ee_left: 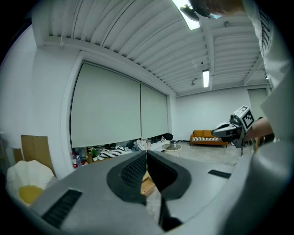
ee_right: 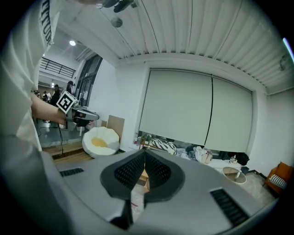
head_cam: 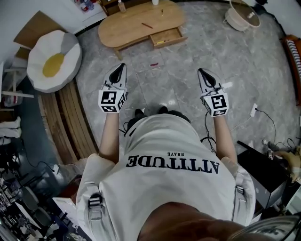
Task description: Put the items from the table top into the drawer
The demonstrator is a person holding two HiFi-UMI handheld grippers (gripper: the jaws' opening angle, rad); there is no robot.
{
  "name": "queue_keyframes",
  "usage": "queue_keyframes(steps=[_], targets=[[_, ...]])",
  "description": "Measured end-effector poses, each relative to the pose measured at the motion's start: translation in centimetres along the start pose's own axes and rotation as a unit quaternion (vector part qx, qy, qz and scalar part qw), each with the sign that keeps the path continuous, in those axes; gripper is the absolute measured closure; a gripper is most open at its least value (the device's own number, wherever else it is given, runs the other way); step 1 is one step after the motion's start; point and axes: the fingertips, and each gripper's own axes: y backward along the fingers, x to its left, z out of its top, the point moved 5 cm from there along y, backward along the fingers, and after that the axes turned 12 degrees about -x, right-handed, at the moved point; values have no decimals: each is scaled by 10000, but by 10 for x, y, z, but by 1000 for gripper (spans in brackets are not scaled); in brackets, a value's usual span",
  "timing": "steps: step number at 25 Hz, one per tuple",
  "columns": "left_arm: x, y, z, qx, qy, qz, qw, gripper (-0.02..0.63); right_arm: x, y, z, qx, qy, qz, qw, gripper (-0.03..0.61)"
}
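Note:
In the head view a low oval wooden table [head_cam: 127,28] stands far ahead of me, its drawer [head_cam: 169,41] pulled open towards me. On the top lie a thin red stick-like item [head_cam: 147,25] and a small item [head_cam: 162,12]; a bottle [head_cam: 122,5] and a white cup [head_cam: 155,2] stand at the back edge. A small red thing [head_cam: 154,64] lies on the floor in front of the table. My left gripper [head_cam: 120,68] [ee_left: 147,152] and right gripper [head_cam: 201,72] [ee_right: 145,152] are held out level, well short of the table. Both are shut and hold nothing.
A fried-egg-shaped cushion [head_cam: 54,61] sits to the left beside wooden decking [head_cam: 70,117]. A round basket [head_cam: 242,18] stands at the far right. A black box [head_cam: 263,174] and cables [head_cam: 263,115] lie at the right. An orange sofa [ee_left: 209,137] stands by the far wall.

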Motion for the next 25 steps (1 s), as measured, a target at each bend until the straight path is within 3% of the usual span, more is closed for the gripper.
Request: queue_keyframes(steps=[13,25], targets=[[-16,-28,-3,11,73,13,10000,592,-36,-14,-15,-101,-247,251,9993,560],[34,-68,-20,30,121,-160,9998,592,-48,-59,-23,-72,-446,-32,9990,560]])
